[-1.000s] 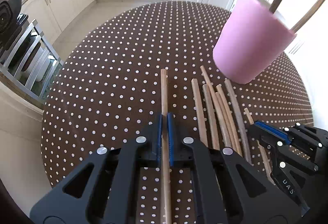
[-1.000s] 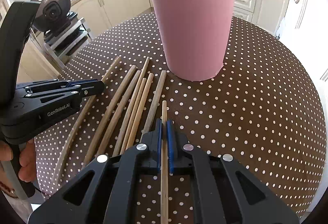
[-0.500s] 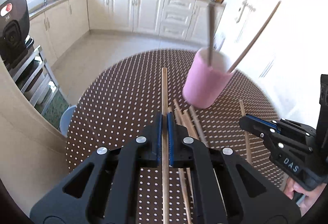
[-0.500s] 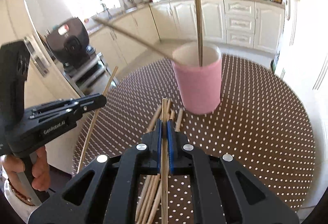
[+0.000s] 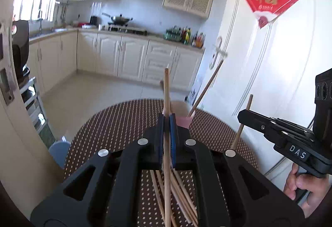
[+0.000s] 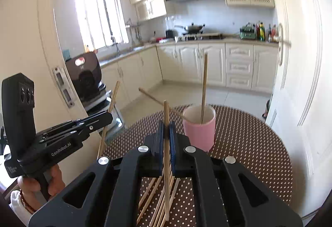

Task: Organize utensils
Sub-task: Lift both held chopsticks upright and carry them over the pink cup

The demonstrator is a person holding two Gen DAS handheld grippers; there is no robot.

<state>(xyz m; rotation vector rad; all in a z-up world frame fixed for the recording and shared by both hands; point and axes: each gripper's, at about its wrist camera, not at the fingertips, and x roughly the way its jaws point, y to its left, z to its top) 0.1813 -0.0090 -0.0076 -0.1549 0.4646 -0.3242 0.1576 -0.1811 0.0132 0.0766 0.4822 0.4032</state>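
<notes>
Chopsticks are gripped one to each gripper: the left gripper [image 5: 166, 123] is clenched on a single chopstick [image 5: 166, 90], and the right gripper [image 6: 166, 129] is clenched on another chopstick [image 6: 166, 115], each stick running up between the blue pads and projecting toward twelve o'clock past the fingertips. A pink cup [image 6: 198, 130] is seen standing upright on the brown polka-dot table [image 6: 249, 144], at about one o'clock from the right gripper in the right wrist view. Two sticks are held in the cup: one [image 6: 204, 86] stands nearly upright, while the other [image 6: 157, 101] leans over the rim toward ten o'clock. In the left wrist view the cup is mostly hidden behind the left gripper, only a pink edge being visible. Loose chopsticks [image 6: 157, 202] are left lying in a bundle on the table at six o'clock, beneath both grippers and apart from the cup.
</notes>
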